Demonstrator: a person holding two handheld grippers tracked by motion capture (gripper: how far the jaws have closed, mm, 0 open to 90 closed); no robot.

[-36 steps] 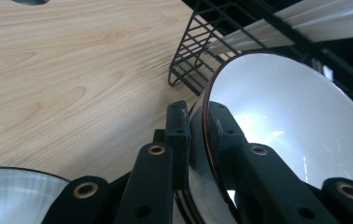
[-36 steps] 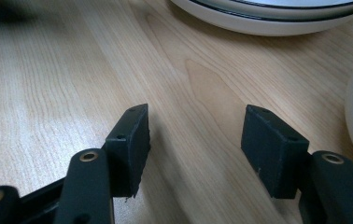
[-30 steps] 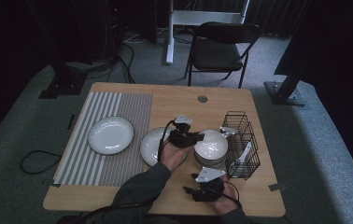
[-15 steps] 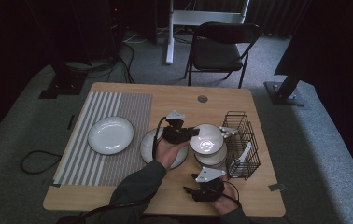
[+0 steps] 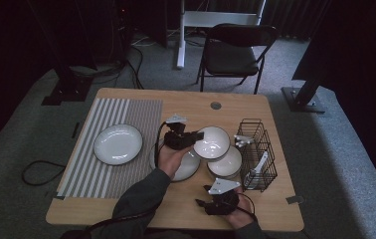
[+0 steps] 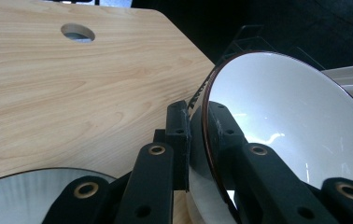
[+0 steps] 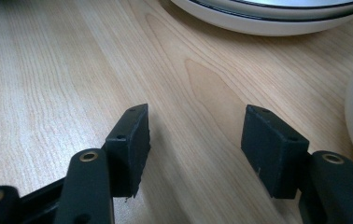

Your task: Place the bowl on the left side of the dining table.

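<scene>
1. the left tool (image 5: 191, 138) grips the rim of a white bowl (image 5: 212, 142); in the left gripper view its two black jaws pinch the bowl's thin dark-edged rim (image 6: 206, 135) from either side, one pad inside and one outside.
2. the bowl is held tilted, its glossy inside facing the left gripper view's camera, and it sits above the wooden worktop (image 5: 196, 104) rather than on it.
3. in the high view the held bowl hangs just above and beside a second white bowl (image 5: 228, 163), which rests on the worktop next to the black wire basket (image 5: 258, 152).
4. a wide white plate (image 5: 186, 167) lies under the left hand (image 5: 170, 158), partly covered by it; its edge shows at the bottom left of the left gripper view (image 6: 20, 193).
5. the right tool (image 5: 207, 203) rests low near the front edge of the worktop, held in the right hand (image 5: 238, 209); its jaws stand apart with nothing between them, only bare wood in the gap (image 7: 195, 154).
6. another white plate (image 5: 118, 144) sits well apart to the left on a grey striped placemat (image 5: 126, 112).
7. the wire basket holds white utensils (image 5: 255, 169), too small to name more exactly.
8. a round cable hole (image 5: 216, 105) is cut in the far part of the worktop.
</scene>
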